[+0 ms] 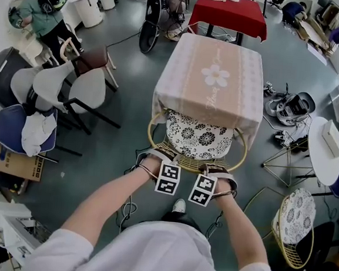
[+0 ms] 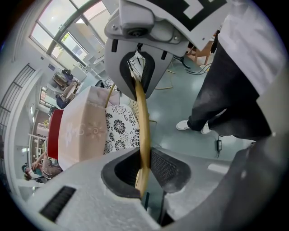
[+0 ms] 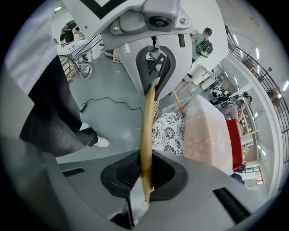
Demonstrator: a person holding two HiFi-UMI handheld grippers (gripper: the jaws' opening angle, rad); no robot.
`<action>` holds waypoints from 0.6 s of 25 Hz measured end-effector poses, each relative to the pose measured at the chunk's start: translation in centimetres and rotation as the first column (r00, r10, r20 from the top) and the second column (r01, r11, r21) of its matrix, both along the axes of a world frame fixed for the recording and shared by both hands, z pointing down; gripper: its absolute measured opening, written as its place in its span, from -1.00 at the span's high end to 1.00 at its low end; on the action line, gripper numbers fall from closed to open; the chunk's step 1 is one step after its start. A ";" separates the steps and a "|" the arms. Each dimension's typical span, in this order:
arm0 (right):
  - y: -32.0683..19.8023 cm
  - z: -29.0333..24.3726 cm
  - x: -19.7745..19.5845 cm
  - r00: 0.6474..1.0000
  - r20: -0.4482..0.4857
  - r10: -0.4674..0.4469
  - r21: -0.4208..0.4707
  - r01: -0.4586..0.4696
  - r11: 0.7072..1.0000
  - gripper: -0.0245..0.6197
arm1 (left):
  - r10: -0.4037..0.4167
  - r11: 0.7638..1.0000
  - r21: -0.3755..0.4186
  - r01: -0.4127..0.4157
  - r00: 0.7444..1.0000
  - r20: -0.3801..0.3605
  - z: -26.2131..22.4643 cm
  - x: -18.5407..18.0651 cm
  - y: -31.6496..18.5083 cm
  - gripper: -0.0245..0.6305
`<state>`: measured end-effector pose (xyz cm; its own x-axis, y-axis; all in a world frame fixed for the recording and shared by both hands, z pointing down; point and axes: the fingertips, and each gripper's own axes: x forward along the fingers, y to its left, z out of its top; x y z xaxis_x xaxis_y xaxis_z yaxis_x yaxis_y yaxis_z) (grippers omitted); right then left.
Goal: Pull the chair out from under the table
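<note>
Forearms, bare, reach down and forward in the head view, one gripper in each hand. A white shoe (image 1: 178, 206) shows on the grey floor (image 1: 121, 145) between them.

Left gripper (image 1: 157, 156): jaws narrow, clamped on the gold top rail (image 1: 192, 163) of the chair (image 1: 197, 137), left of the rail's middle. In the left gripper view the rail (image 2: 144, 131) runs straight through the left gripper (image 2: 145, 169), with a black pad against it on either side.

Right gripper (image 1: 216, 168): same grip, right of the rail's middle, near the left one. In the right gripper view the rail (image 3: 147, 131) sits pinched in the right gripper (image 3: 145, 173), jaws narrower than the left pair.

Chair: gold wire frame and a black-and-white floral cushion (image 2: 118, 131), also seen in the right gripper view (image 3: 169, 131). It stands at the near edge of the bench (image 1: 213, 77), back towards the wearer. The far part of the cushion is tucked under the hanging pink cloth, the near part is exposed.

Beyond: a red-covered bench (image 1: 227, 13) just behind the pink one. Left: white chairs (image 1: 73, 88) and a person with a backpack (image 1: 42, 11). Lower right: a second gold chair (image 1: 294, 222).
</note>
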<state>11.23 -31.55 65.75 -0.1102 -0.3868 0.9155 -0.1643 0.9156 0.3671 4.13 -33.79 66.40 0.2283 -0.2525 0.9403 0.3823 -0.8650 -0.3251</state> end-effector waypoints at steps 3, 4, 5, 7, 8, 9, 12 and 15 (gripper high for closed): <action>0.9 0.0 -0.4 1.000 0.001 0.010 -0.001 -0.010 1.000 0.84 | 0.007 1.000 -0.003 -0.007 1.000 0.002 0.0 -0.4 0.8 0.73; 1.2 0.0 -0.5 1.000 0.001 0.013 -0.003 -0.013 1.000 0.84 | 0.009 1.000 -0.004 -0.009 1.000 0.003 0.0 -0.5 1.1 0.73; 1.6 0.0 -0.6 1.000 0.001 0.016 -0.004 -0.016 1.000 0.84 | 0.012 1.000 -0.005 -0.012 1.000 0.002 0.0 -0.6 1.5 0.73; 2.3 0.0 -0.9 1.000 -0.001 0.021 -0.009 -0.021 1.000 0.84 | 0.017 1.000 -0.007 -0.017 1.000 0.000 0.0 -0.9 2.1 0.73; 2.6 0.0 -1.1 1.000 -0.001 0.024 -0.011 -0.024 1.000 0.84 | 0.018 1.000 -0.008 -0.018 1.000 0.000 0.0 -1.0 2.5 0.73; 3.0 0.0 -1.2 1.000 -0.002 0.027 -0.012 -0.027 1.000 0.84 | 0.020 1.000 -0.009 -0.020 1.000 -0.001 0.0 -1.2 2.8 0.73; 4.1 0.1 -1.5 0.999 0.000 0.033 -0.013 -0.033 0.999 0.84 | 0.026 1.000 -0.012 -0.026 1.000 0.000 0.1 -1.4 3.9 0.73; 5.1 0.2 -1.7 0.999 -0.001 0.041 -0.009 -0.041 0.999 0.84 | 0.029 0.999 -0.013 -0.029 1.000 -0.003 0.2 -1.6 5.0 0.73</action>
<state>9.56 -26.46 65.99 -0.0931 -0.3825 0.9193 -0.2016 0.9114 0.3588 2.52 -28.83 66.64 0.2384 -0.2337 0.9426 0.4062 -0.8576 -0.3153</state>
